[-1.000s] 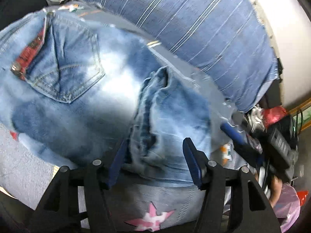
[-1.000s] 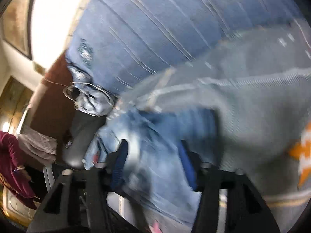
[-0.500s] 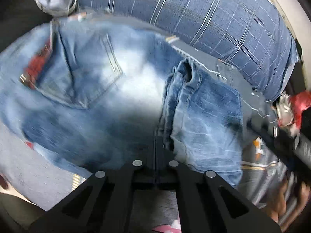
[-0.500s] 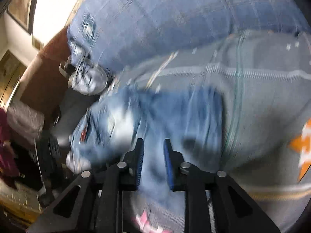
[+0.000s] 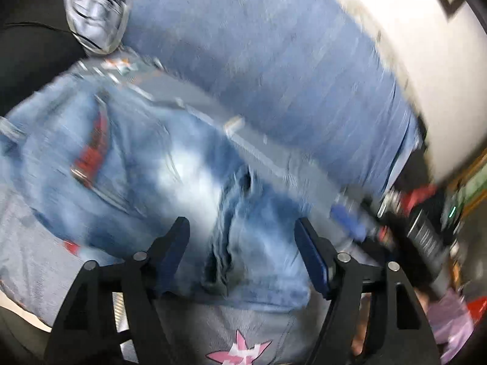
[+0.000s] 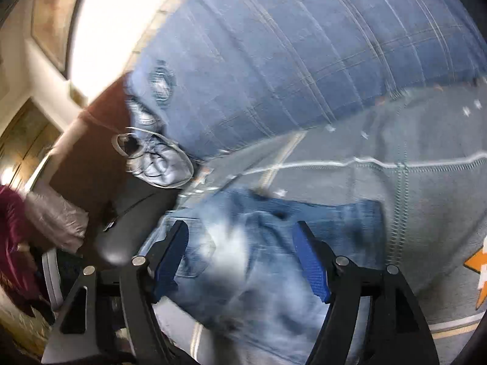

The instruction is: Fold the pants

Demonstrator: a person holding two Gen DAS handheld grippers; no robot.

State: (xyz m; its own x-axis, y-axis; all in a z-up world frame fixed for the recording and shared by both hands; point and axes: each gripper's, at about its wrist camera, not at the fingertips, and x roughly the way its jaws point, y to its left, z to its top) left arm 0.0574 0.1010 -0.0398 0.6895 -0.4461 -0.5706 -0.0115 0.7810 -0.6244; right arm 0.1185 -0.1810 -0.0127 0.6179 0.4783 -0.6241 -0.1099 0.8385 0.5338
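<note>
Faded blue jeans [image 5: 158,182] lie on a grey blanket [image 5: 268,334]. Their leg ends are folded over onto the seat part, with a bunched fold [image 5: 237,228] in the middle. My left gripper [image 5: 242,243] is open and empty, its jaws wide on either side of the folded leg ends. In the right wrist view the jeans [image 6: 258,258] lie below my right gripper [image 6: 240,252], which is also open and empty above them. The right gripper also shows in the left wrist view [image 5: 350,222], beyond the jeans' right edge. Both views are blurred.
A blue checked cover [image 6: 289,60] lies behind the jeans. A silver bundle [image 6: 158,164] sits at its left end on a dark seat [image 6: 127,228]. The grey blanket has an orange star [image 6: 478,267] and a pink star [image 5: 240,349]. Clutter [image 5: 426,231] stands at the right.
Both grippers were shut half a second ago and have opened wide now. Both views pulled back slightly from the jeans. The folded leg ends stay lying on the seat part.
</note>
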